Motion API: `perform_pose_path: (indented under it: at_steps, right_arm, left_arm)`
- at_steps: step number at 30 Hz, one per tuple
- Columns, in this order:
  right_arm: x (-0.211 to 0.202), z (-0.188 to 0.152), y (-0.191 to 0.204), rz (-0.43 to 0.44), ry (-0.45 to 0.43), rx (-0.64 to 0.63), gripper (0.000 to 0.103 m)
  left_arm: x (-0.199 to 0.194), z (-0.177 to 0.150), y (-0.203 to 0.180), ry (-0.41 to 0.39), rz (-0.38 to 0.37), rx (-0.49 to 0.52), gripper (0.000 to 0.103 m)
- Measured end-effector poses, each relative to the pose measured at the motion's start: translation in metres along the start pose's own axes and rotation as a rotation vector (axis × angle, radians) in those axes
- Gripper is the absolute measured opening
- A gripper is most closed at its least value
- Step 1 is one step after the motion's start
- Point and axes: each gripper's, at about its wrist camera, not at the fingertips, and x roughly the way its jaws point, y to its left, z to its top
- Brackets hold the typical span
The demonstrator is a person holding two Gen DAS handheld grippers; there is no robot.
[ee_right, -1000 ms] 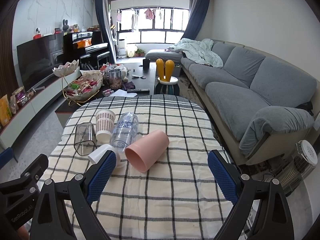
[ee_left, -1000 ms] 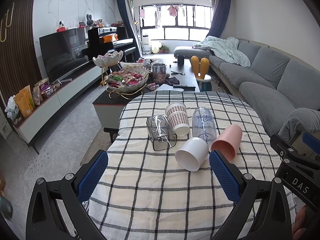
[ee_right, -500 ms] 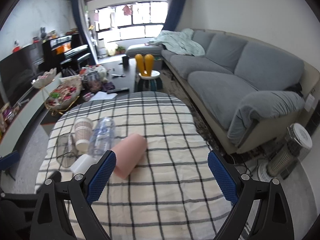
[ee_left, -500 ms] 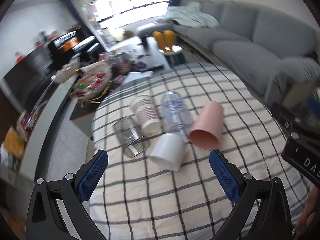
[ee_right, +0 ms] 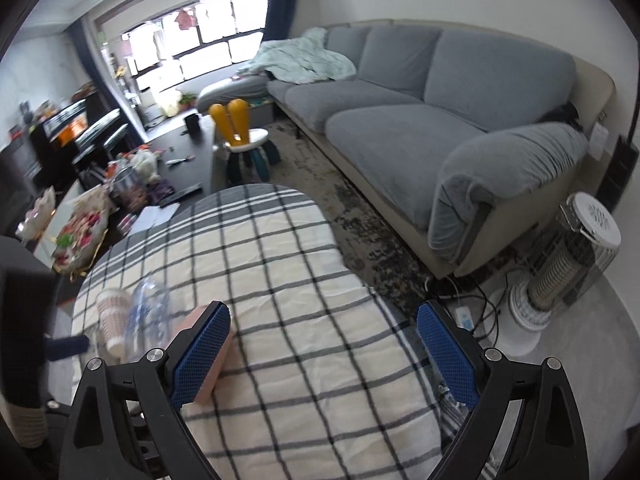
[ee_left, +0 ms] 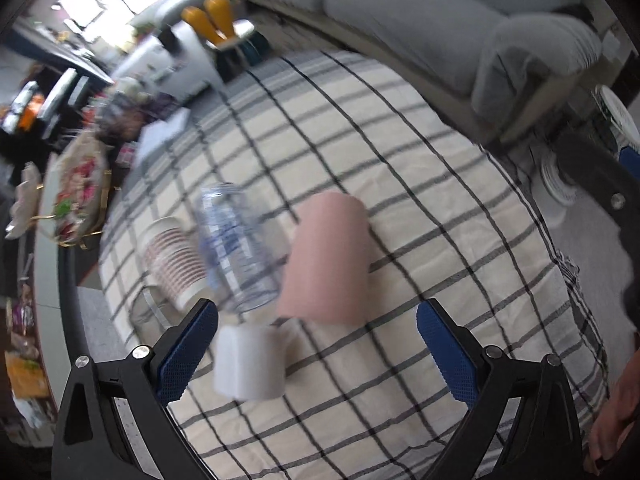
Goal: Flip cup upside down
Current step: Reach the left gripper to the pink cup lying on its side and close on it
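left tool [ee_left: 316, 344]: jaws apart, nothing held
right tool [ee_right: 322, 354]: jaws apart, nothing held
pink cup [ee_left: 326, 258]: lying on bench [ee_left: 440, 240], just ahead of left tool, between white cup [ee_left: 250, 362] and clear bottle [ee_left: 240, 248]
advice: pink cup to be straddled mid-body, neighbours avoided

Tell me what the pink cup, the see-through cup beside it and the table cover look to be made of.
Pink cup: probably matte plastic; opaque, even colour, no glare.
See-through cup: clear plastic or glass, can't tell which; the checks show through behind its blue print.
Table cover: woven fabric; it creases and drapes over the edge.
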Motion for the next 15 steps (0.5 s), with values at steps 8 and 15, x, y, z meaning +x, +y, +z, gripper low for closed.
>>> perform_pose_path:
  at_steps: [8,15]
  right_arm:
    - [0.047,0.019,-0.023,-0.011,0.084,0.090,0.095]
    - [0.084,0.021,-0.032,0.003,0.151,0.147,0.095]
  left_arm:
    - [0.067,0.048,-0.010,0.278,-0.072,0.050,0.088]
    - [0.107,0.062,-0.013,0.444,-0.067,0.078,0.083]
